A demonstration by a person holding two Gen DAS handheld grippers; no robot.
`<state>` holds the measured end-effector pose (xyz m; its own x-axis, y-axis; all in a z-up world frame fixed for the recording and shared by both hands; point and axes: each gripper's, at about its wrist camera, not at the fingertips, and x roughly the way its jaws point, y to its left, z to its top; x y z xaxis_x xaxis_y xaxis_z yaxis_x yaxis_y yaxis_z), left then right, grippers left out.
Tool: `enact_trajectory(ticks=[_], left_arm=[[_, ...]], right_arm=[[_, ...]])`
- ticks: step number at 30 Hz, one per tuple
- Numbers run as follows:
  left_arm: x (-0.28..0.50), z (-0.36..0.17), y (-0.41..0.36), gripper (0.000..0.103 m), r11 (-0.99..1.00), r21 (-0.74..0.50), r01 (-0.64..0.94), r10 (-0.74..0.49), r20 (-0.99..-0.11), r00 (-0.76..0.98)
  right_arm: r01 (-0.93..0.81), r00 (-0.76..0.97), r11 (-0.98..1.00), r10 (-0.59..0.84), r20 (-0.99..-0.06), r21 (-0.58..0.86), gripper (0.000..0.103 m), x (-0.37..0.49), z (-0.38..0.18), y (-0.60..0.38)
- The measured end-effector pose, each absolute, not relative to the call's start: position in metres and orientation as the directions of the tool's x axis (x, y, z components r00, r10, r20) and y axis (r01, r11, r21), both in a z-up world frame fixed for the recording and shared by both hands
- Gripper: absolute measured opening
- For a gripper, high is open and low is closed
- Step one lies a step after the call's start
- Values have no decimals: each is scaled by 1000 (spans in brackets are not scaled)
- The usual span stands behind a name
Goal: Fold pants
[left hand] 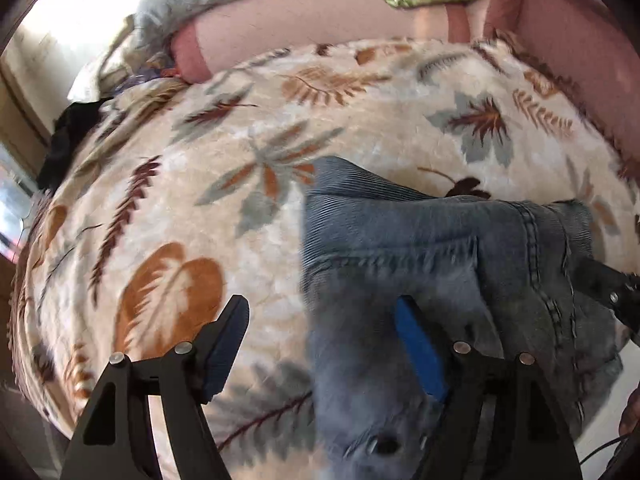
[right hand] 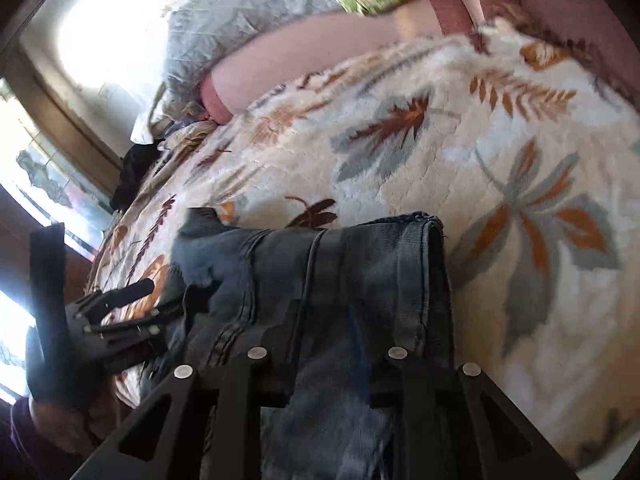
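Left wrist view showed the left gripper (left hand: 320,344) spread wide over the near end of the jeans (left hand: 420,248): one finger stood over the bare blanket (left hand: 180,184) and the blue-padded one over the denim, neither pressing on cloth. The jeans lay as a short folded bundle on the bed, toward the near edge. In the right wrist view the right gripper (right hand: 326,320) had its jaws drawn close with denim bunched between them, so it seemed to be gripping the jeans; its tips were half buried in cloth.

The step in hand looked like setting and squaring a fold. To do it well, I judged that the right gripper should keep its pinch on the layers while the left took the loose near edge through all its thicknesses, not only the top one, and both should lay the cloth flat before letting go, with the seams lined up.

The jeans were faded blue denim, ribbed in weave, with heavy double-stitched seams and a thick rolled hem; stiff enough to hold a crease, yet bulky when stacked. The blanket was plush and cream, printed with rust, brown and grey leaves, and soft enough to drag at the cloth. Beyond it lay a pink pillow (left hand: 320,36).
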<state>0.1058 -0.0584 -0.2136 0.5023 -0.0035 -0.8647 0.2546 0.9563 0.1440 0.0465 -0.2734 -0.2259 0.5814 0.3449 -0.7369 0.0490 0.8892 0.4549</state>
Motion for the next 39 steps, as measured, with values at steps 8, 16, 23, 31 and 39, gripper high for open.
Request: enact_trajectory(ticks=[8, 16, 23, 31, 39], left_arm=[[18, -191, -54, 77, 905, 170, 389, -85, -825, 559], [8, -238, -54, 79, 909, 143, 391, -61, -883, 465], [-5, -189, -51, 79, 910, 200, 363, -45, -822, 567], [-16, -129, -42, 81, 937, 247, 247, 1, -708, 706], [-23, -101, -31, 81, 950, 232, 210, -5, -659, 752]], right_arm=[[-80, 586, 919, 357, -728, 386, 26, -13, -199, -248], [-115, 556, 973, 230, -799, 199, 27, -33, -243, -217], [-72, 551, 953, 285, -784, 295, 33, -36, -214, -239], [-81, 680, 964, 238, -693, 252, 40, -60, -152, -248], [-95, 735, 963, 238, -635, 251, 47, -70, -119, -245]])
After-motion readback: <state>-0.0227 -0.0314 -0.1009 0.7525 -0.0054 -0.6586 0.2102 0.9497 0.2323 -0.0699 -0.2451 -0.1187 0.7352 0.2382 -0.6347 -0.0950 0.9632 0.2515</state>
